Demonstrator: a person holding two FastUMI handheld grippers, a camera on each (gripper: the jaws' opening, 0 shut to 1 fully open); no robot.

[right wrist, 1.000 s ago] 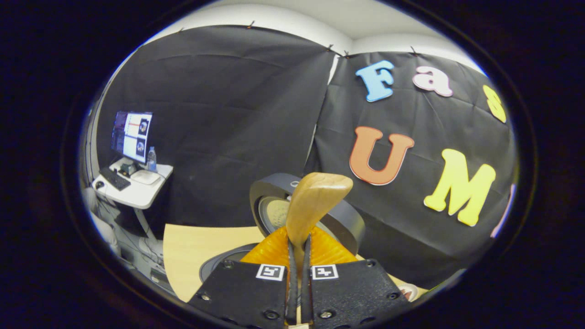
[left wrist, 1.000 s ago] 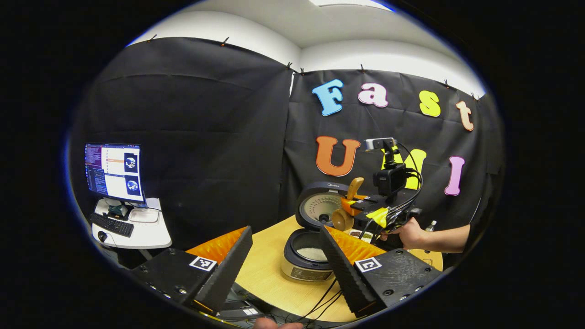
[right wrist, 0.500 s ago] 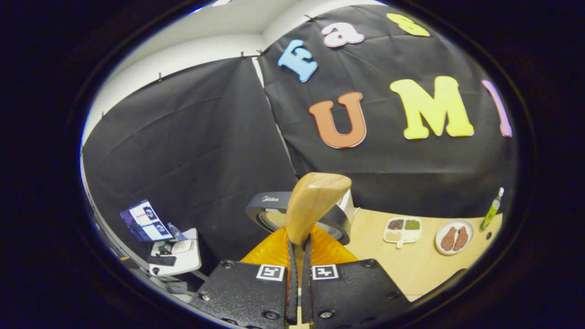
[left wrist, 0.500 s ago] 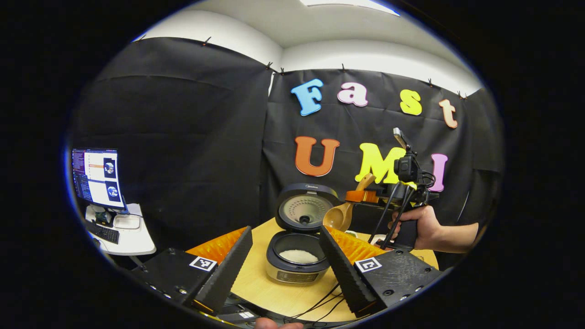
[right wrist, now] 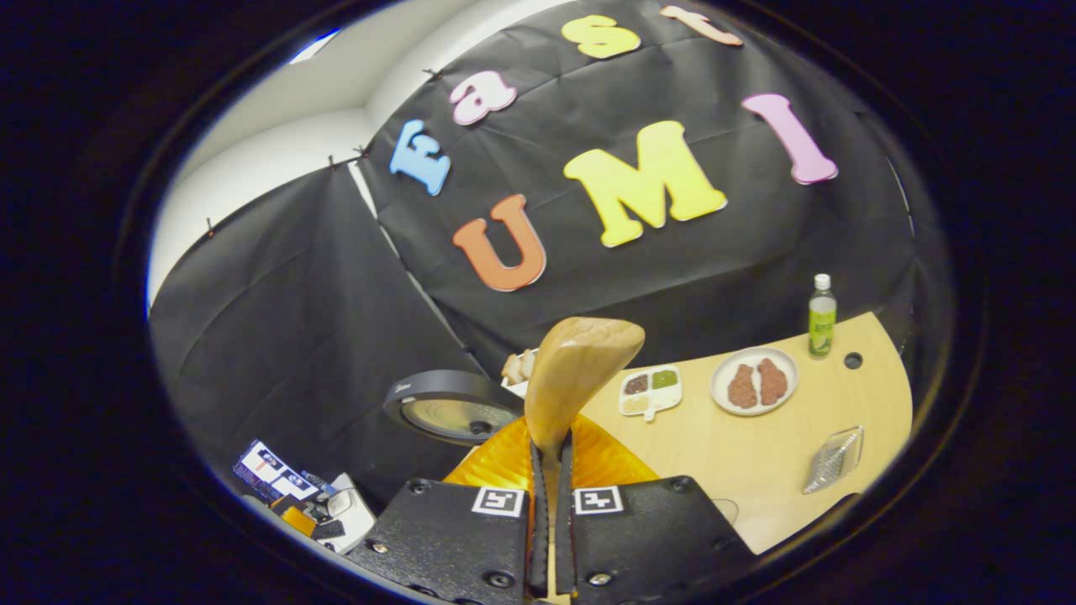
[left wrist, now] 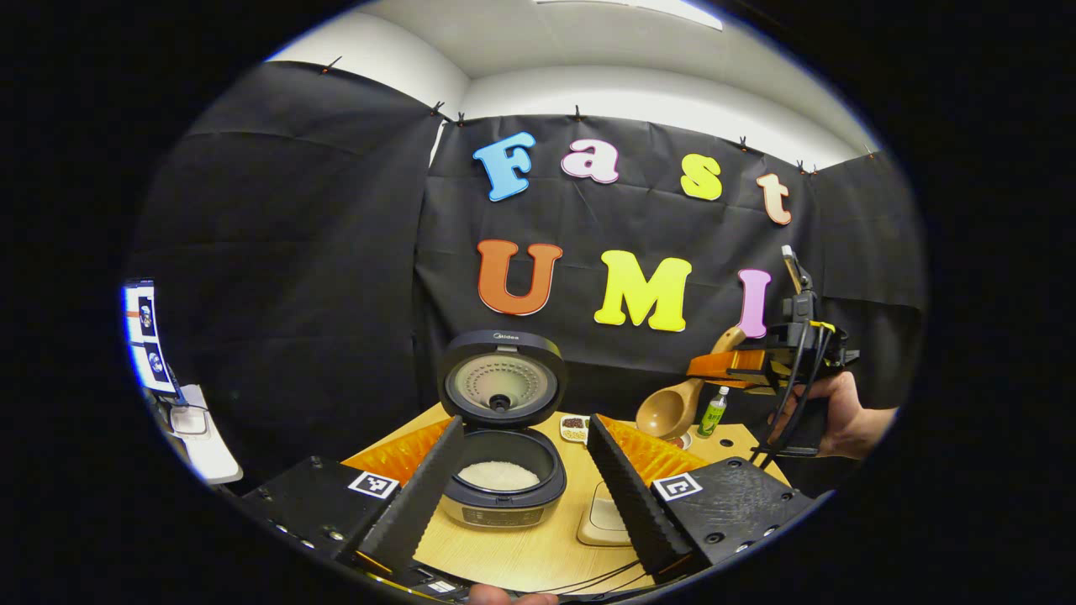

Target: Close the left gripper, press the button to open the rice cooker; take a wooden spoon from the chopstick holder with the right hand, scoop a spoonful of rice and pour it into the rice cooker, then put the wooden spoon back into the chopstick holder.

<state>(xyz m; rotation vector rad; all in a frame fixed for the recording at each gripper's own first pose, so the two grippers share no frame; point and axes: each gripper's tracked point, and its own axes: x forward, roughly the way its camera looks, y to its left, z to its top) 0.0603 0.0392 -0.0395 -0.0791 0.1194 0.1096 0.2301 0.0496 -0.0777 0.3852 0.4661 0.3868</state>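
The rice cooker stands open on the wooden table, lid upright, white rice in its pot. My left gripper is open, its fingers framing the cooker from the near side and holding nothing. Far right in the left gripper view, a hand holds my right gripper above the table, well right of the cooker. It is shut on the wooden spoon, whose bowl hangs down to the left. In the right gripper view the spoon's handle sticks up from the shut right gripper.
A divided dish of grains, a plate with two brown pieces, a green bottle and a clear ridged container lie on the table right of the cooker's lid. A pale tray sits beside the cooker.
The right gripper has carried the spoon rightward, away from the cooker's open pot, and both views have swung right. The left gripper stays open.
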